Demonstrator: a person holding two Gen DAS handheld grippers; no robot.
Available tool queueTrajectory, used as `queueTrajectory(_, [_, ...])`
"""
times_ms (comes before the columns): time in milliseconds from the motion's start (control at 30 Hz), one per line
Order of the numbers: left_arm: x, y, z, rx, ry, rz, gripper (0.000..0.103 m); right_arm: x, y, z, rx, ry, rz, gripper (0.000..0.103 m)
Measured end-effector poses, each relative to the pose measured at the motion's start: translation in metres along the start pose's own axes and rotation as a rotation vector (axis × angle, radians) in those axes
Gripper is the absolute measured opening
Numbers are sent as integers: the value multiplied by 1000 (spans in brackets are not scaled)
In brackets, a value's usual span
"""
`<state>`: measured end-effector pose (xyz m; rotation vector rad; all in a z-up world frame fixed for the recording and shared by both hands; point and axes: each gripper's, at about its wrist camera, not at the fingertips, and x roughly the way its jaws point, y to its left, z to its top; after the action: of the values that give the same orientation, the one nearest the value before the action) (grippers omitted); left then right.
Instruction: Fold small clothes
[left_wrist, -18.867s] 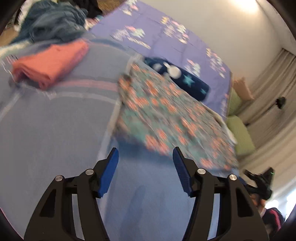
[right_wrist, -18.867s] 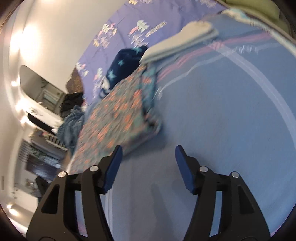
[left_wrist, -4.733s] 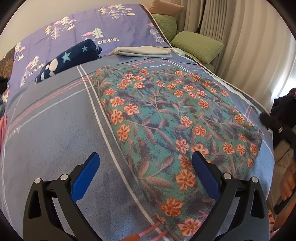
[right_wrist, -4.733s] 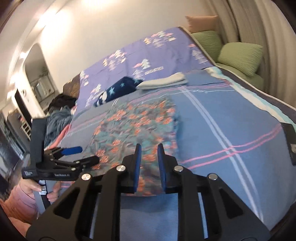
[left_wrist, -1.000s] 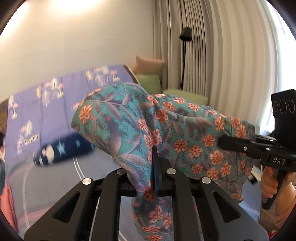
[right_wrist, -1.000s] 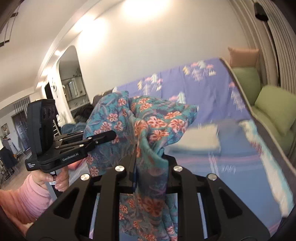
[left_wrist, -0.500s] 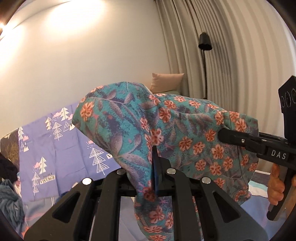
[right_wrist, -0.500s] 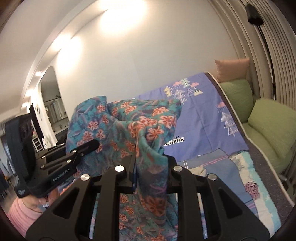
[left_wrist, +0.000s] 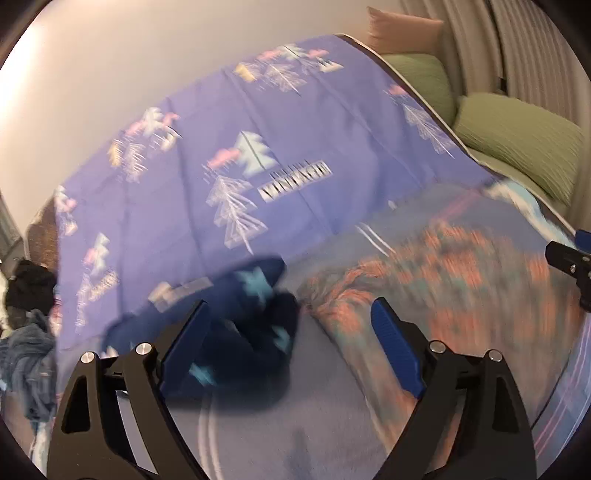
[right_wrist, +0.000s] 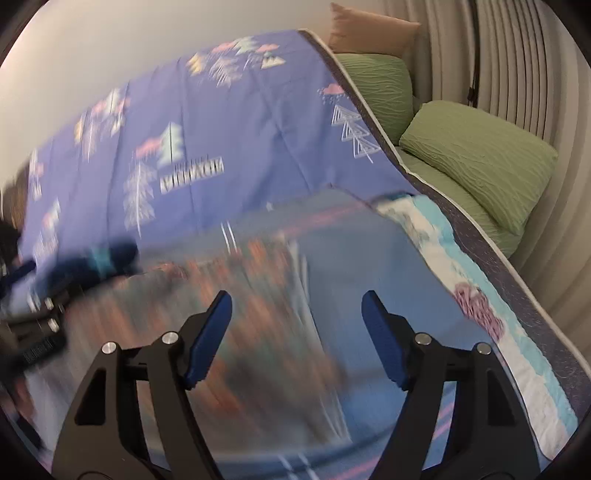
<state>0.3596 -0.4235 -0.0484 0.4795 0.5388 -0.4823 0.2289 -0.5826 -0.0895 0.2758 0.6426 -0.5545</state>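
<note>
Bright indoor light, heavy motion blur, fisheye warping

The flowered garment (left_wrist: 443, 291) lies on the bed (left_wrist: 295, 435), with the star-patterned bundle (left_wrist: 251, 332) just to its left. Behind both, the tree-printed sheet (left_wrist: 258, 147) rises toward the wall. Two pillows (right_wrist: 476, 155) sit off the bed's right edge, a third cushion (right_wrist: 369, 33) behind them.

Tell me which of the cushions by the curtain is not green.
The tan cushion, farthest back against the wall at the head of the bed. The two green cushions lie nearer, one in front of the other along the bed's side.
</note>
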Motion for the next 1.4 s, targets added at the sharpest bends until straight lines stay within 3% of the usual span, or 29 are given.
queueTrajectory(133, [-16, -4, -34, 32, -7, -11, 89, -12, -4, -34, -62, 8, 5, 74])
queueTrajectory(267, [-51, -1, -54, 39, -33, -48, 92, -64, -7, -64, -107, 5, 34, 74])
queueTrajectory(400, [-106, 1, -80, -5, -69, -106, 101, -126, -7, -91, -144, -43, 54, 79])
queueTrajectory(667, [-236, -19, -129, -41, -147, -176, 102, -254, -11, -145, -115, -163, 71, 89])
queueTrajectory(1033, [-373, -24, -186, -64, -250, -132, 102, -366, -25, -192, -38, -177, 46, 93])
queueTrajectory(1400, [-425, -12, -221, -149, -260, -95, 102, -414, -16, -207, -45, -235, 44, 94])
